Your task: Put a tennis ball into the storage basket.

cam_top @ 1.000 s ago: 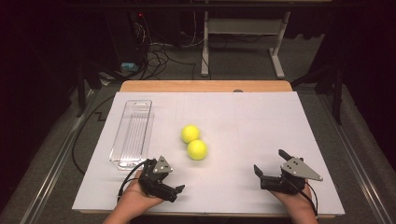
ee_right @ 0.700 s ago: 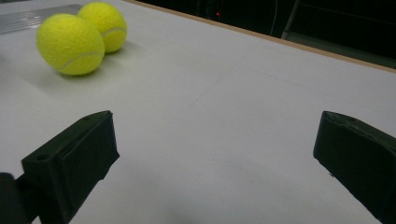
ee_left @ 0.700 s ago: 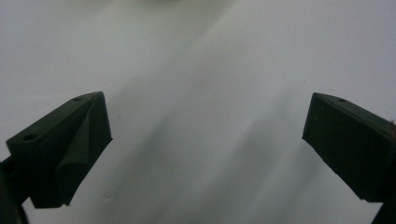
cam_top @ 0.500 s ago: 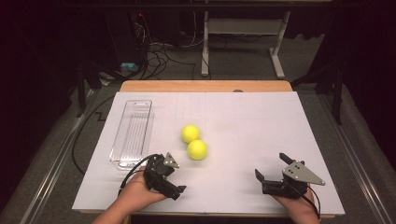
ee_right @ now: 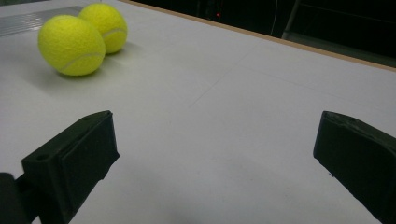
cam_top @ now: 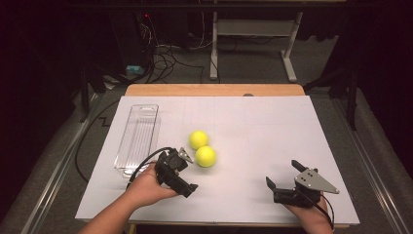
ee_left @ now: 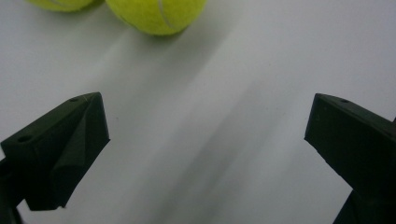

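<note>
White table sheet [cam_top: 272, 136] fills the middle of the high view, with wide free surface at centre and right. Clear plastic tray [cam_top: 139, 139] lies at centre left, near the sheet's left edge. Two tennis balls touch: near ball [cam_top: 205, 156], far ball [cam_top: 198, 140]. Left gripper [cam_top: 186, 171], lower left, has jaws spread wide, empty, just beside the near ball. Right gripper [cam_top: 283, 173], lower right, is also wide, holding nothing.

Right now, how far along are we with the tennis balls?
Nothing looks done: both tennis balls, the near one and the far one, sit on the white table sheet, and the clear tray holds nothing. In hand: the left tool is open beside the near ball, not touching. Right tool is open, apart. Every grasp remains.
</note>
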A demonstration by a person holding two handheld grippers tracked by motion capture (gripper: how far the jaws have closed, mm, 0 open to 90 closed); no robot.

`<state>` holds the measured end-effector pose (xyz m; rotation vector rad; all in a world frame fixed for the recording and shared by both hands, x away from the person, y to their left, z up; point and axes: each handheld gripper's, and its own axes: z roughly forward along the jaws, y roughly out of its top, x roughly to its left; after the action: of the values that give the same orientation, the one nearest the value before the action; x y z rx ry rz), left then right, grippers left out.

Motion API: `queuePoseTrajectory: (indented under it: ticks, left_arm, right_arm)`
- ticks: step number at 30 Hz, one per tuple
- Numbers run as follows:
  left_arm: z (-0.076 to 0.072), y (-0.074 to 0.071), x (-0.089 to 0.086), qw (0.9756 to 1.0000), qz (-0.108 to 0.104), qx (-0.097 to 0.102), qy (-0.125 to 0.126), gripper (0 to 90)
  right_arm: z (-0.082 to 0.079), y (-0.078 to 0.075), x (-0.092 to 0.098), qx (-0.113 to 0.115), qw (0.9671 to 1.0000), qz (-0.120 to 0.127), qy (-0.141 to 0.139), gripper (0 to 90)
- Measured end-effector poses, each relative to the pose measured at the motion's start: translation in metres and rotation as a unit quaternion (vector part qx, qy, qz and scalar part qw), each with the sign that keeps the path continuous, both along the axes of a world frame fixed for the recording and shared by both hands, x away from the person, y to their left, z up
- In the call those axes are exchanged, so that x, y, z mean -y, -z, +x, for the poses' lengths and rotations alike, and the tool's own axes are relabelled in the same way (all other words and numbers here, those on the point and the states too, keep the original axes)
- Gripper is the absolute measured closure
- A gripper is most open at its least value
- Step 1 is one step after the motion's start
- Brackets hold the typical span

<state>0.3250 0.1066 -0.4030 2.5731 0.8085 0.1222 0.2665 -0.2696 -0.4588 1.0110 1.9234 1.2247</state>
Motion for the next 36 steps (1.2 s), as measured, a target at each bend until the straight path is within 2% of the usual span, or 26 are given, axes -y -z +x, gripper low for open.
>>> queuePoseTrajectory:
  ticks: [7, 11, 14, 18, 20, 23, 25, 27, 32, 35, 36]
  left_arm:
    - [0.02, -0.023, 0.011, 0.9997, 0.009, -0.014, 0.018, 0.5]
    - [0.033, -0.03, 0.018, 0.9994, 0.017, -0.021, 0.021, 0.5]
    - [0.04, -0.032, 0.026, 0.9992, 0.024, -0.017, 0.028, 0.5]
    - [0.046, -0.03, 0.041, 0.9983, 0.034, -0.016, 0.045, 0.6]
    - [0.051, -0.027, 0.048, 0.9979, 0.04, -0.014, 0.049, 1.9]
    - [0.058, -0.02, 0.056, 0.9969, 0.059, -0.011, 0.051, 3.7]
    - [0.062, -0.016, 0.059, 0.9967, 0.062, -0.012, 0.052, 6.3]
    - [0.065, -0.012, 0.06, 0.9963, 0.066, -0.013, 0.053, 13.4]
    - [0.07, -0.006, 0.062, 0.9961, 0.07, -0.013, 0.052, 20.2]
    - [0.07, -0.003, 0.063, 0.9953, 0.08, -0.009, 0.055, 24.6]
    - [0.07, -0.002, 0.064, 0.9951, 0.083, -0.009, 0.054, 29.4]
  right_arm:
    - [0.0, 0.0, 0.0, 0.001, 1.0, 0.0, -0.002, 0.0]
    - [0.0, 0.0, 0.0, 0.001, 1.0, 0.0, -0.003, 0.0]
    - [0.0, 0.0, 0.0, 0.001, 1.0, 0.0, -0.003, 0.0]
    - [0.0, 0.0, 0.0, 0.002, 1.0, 0.0, -0.004, 0.0]
    - [0.0, 0.0, 0.0, 0.003, 1.0, 0.001, -0.005, 0.0]
    - [0.0, -0.001, 0.0, 0.005, 1.0, 0.001, -0.005, 0.0]
    - [0.0, -0.001, 0.0, 0.004, 1.0, 0.001, -0.006, 0.0]
    - [0.0, -0.001, 0.001, 0.004, 1.0, 0.002, -0.006, 0.0]
    - [0.0, -0.001, 0.001, 0.004, 1.0, 0.004, -0.005, 0.0]
    - [-0.001, -0.001, 0.0, 0.004, 1.0, 0.003, -0.008, 0.0]
    - [-0.001, -0.001, 0.0, 0.003, 1.0, 0.003, -0.007, 0.0]
